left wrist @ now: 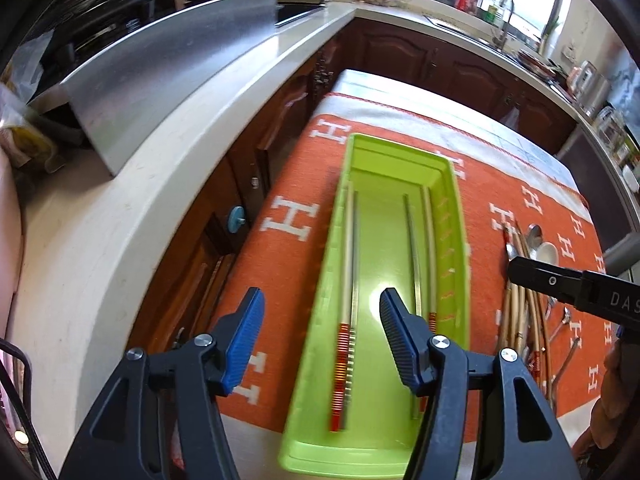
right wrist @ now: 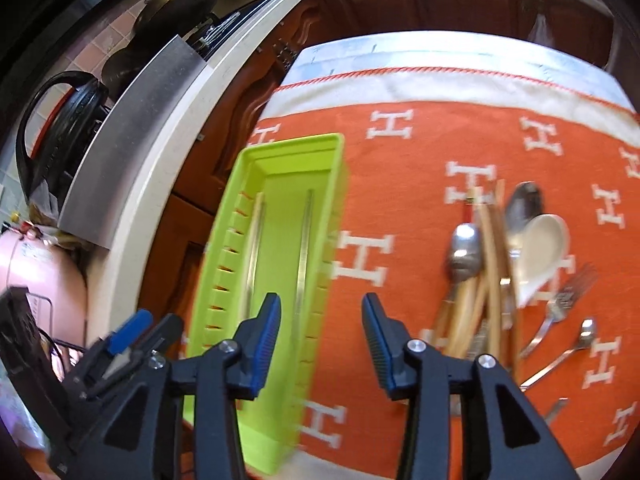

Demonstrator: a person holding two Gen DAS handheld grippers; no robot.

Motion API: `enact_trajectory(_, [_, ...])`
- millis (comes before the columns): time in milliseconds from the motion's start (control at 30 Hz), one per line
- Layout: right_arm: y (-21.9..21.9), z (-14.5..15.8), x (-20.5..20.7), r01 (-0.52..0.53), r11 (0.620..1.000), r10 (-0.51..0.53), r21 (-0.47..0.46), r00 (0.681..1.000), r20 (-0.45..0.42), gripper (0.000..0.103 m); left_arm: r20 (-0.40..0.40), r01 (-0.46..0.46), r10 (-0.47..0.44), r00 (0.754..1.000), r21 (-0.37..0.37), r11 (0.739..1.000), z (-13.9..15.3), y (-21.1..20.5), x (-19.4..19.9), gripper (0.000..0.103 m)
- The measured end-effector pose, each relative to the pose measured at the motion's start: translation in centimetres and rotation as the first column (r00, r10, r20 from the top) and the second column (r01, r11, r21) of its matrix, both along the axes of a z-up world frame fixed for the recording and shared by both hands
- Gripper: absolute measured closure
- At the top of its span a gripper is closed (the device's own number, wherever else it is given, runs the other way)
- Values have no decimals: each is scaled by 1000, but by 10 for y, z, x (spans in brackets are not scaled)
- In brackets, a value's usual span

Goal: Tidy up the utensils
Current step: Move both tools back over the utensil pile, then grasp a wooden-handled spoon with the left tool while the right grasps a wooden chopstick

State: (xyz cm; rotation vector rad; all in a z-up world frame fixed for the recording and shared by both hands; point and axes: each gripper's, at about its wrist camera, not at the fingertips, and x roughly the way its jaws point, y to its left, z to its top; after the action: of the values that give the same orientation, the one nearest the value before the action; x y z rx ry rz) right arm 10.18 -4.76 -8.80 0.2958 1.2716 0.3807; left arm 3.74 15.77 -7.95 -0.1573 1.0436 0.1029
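Note:
A lime green tray (left wrist: 456, 216) lies lengthwise on an orange cloth with white H marks (left wrist: 280, 280). Chopsticks with red-banded ends (left wrist: 345, 320) lie inside it along both walls. My left gripper (left wrist: 322, 316) is open and empty above the tray's near left part. My right gripper (right wrist: 320, 328) is open and empty above the cloth, between the tray (right wrist: 224, 240) and a pile of utensils (right wrist: 492, 280): bamboo chopsticks, metal spoons, a white ceramic spoon (right wrist: 540, 252) and forks (right wrist: 560, 312). The right gripper's finger (left wrist: 560, 284) shows over that pile in the left wrist view.
A pale L-shaped kitchen counter (left wrist: 160, 168) with dark wooden cabinets runs to the left and behind the table. A steel panel (left wrist: 168, 72) and black pans (right wrist: 176, 8) stand on it. A pink appliance (right wrist: 36, 280) is at left.

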Motion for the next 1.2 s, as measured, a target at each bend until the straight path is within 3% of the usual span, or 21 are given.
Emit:
enact_trajectory(233, [-59, 16, -15, 35, 999, -34, -6, 995, 99, 59, 6, 100, -100, 995, -24, 995, 7, -44, 3, 42])
enact_trajectory(433, [-108, 20, -30, 69, 995, -56, -72, 985, 166, 59, 4, 208, -208, 978, -55, 977, 7, -87, 2, 42])
enact_trajectory(633, [-136, 9, -33, 100, 987, -79, -126, 984, 162, 59, -12, 279, -282, 959, -108, 954, -2, -122, 8, 42])
enact_trajectory(767, [-139, -3, -29, 60, 990, -46, -131, 993, 112, 59, -37, 302, -310, 950, -145, 942, -12, -136, 14, 42])
enact_trajectory(833, [-136, -9, -29, 25, 992, -11, -125, 994, 108, 60, -49, 310, -320, 946, -151, 939, -19, -142, 19, 47])
enact_trajectory(900, [-133, -15, -28, -10, 992, 24, -125, 994, 107, 72, -65, 317, -329, 942, -149, 937, -25, -150, 23, 55])
enact_trajectory(1200, [-120, -53, -10, -101, 993, 103, -68, 994, 25, 91, -119, 322, -341, 933, -149, 935, -49, -162, 45, 80])
